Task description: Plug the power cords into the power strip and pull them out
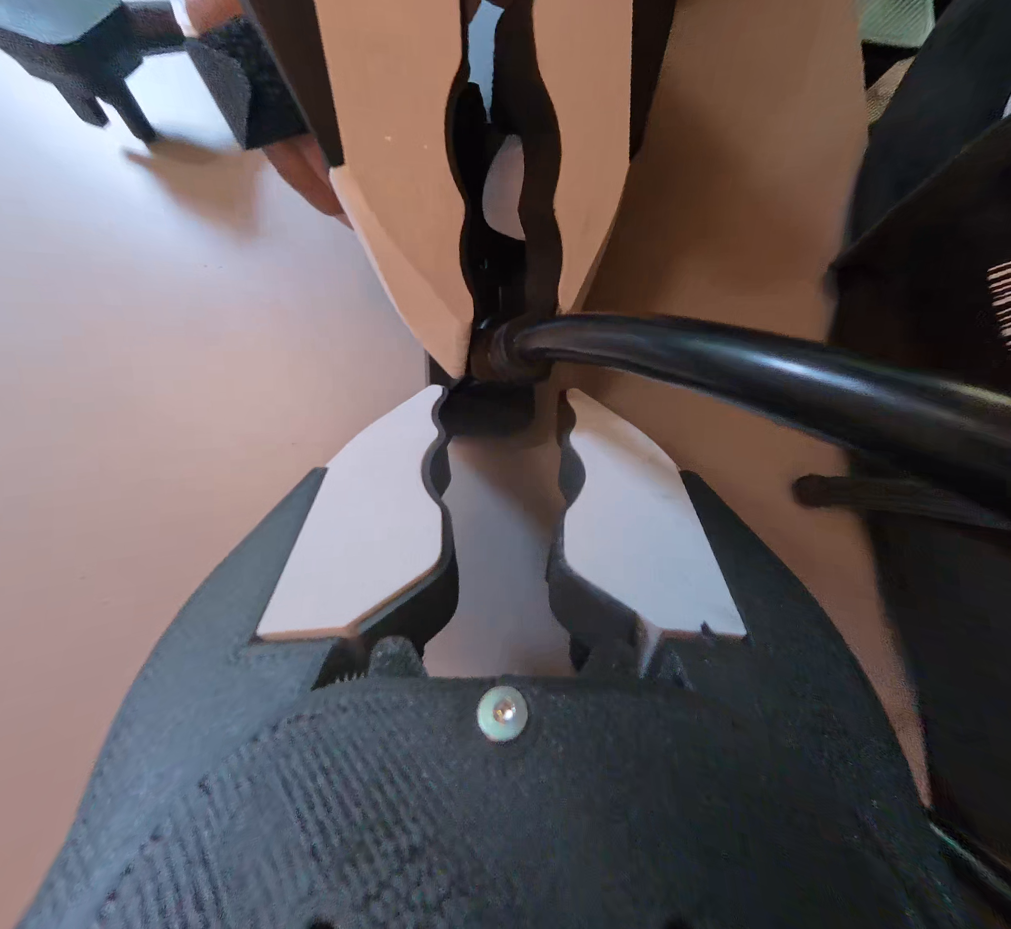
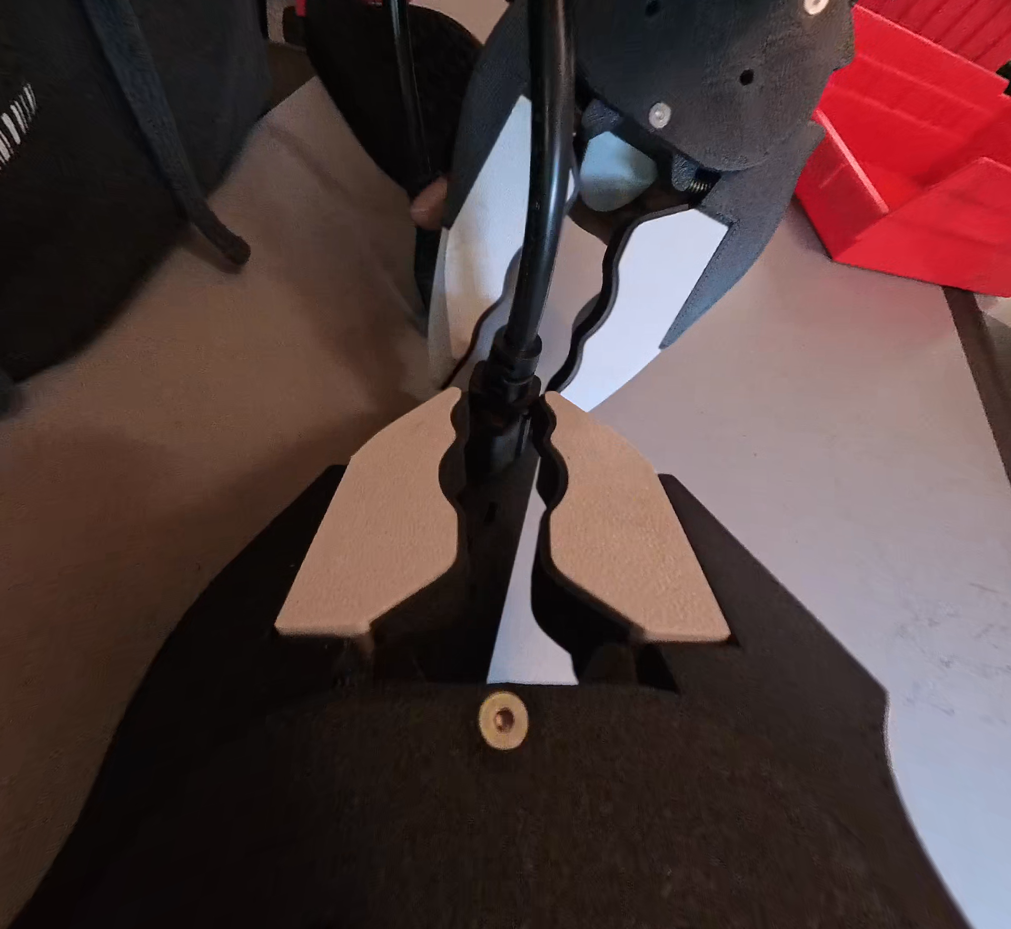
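In the right wrist view, the right gripper (image 2: 502,429), with pale wavy-edged fingers on a black printed body, sits at the centre of the frame, closed down to a narrow gap on the black moulded plug (image 2: 506,426) of a glossy black power cord (image 2: 541,164). The cord rises from the plug to the top edge of the frame. Directly above, the left gripper (image 2: 514,355) points back toward the camera, its fingertips on either side of the ribbed collar of the same plug; its jaws stand wider. The same view shows three stepped red plastic bins (image 2: 924,136) at the upper right, a black fabric bag (image 2: 109,136) with a flat black strap at the upper left, and the pale grey tabletop (image 2: 820,519).

In the left wrist view, the left gripper (image 1: 503,410) fills the lower half, its jaws moderately open, with its tips at the plug (image 1: 487,410); whether they press on it cannot be told. The right gripper (image 1: 509,339) comes down from the top, pinching the plug's collar. The cord (image 1: 766,372) bends away to the right edge.

Only this view shows a loose black angular printed part (image 1: 76,38) with short legs at the upper left and a fingertip (image 1: 306,175) beside the right gripper. One cord and one plug are visible; the power strip cannot be made out in either view.
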`<state>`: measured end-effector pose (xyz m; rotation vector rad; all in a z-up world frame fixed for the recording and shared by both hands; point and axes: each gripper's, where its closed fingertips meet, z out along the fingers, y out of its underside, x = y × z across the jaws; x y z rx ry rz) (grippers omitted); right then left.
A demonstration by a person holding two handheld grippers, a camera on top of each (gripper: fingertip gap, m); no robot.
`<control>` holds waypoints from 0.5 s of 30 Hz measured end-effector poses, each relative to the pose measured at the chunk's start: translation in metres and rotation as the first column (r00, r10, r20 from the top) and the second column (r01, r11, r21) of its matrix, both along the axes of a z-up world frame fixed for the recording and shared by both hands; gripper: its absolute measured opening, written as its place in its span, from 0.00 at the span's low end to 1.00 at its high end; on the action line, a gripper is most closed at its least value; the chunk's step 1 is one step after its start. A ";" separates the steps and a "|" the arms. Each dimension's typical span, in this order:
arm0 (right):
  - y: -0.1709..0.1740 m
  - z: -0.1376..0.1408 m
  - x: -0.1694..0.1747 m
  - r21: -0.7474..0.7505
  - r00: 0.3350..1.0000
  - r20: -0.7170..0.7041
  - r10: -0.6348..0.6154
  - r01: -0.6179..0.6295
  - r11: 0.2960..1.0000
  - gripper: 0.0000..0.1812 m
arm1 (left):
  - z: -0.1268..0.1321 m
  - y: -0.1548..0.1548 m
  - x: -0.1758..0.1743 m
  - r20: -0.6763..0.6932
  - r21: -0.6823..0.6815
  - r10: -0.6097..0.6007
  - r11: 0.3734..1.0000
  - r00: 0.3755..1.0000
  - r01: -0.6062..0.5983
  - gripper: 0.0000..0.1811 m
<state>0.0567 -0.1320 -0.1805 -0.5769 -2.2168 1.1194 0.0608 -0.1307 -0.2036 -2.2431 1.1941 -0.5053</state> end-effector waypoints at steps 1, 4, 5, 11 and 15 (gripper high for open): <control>0.000 0.000 0.000 0.012 1.000 -0.005 0.006 -0.005 1.000 0.12 | 0.000 0.001 0.001 -0.011 0.009 -0.008 1.000 1.000 0.008 0.19; -0.004 0.000 0.001 0.020 1.000 -0.009 0.028 -0.027 0.999 0.12 | -0.001 0.006 0.000 -0.043 -0.006 -0.005 1.000 0.999 0.005 0.25; -0.003 0.000 0.000 0.018 1.000 -0.008 0.020 -0.020 1.000 0.12 | -0.005 0.007 -0.002 -0.075 -0.011 -0.005 1.000 0.997 0.004 0.25; 0.001 -0.003 -0.003 -0.076 0.996 0.088 -0.032 0.039 0.996 0.12 | -0.018 0.006 -0.003 -0.131 0.014 -0.019 1.000 0.991 0.021 0.23; 0.005 -0.006 -0.009 -0.233 0.941 0.310 -0.138 0.215 0.948 0.12 | -0.019 0.006 -0.004 -0.057 -0.008 0.031 0.999 0.998 -0.031 0.23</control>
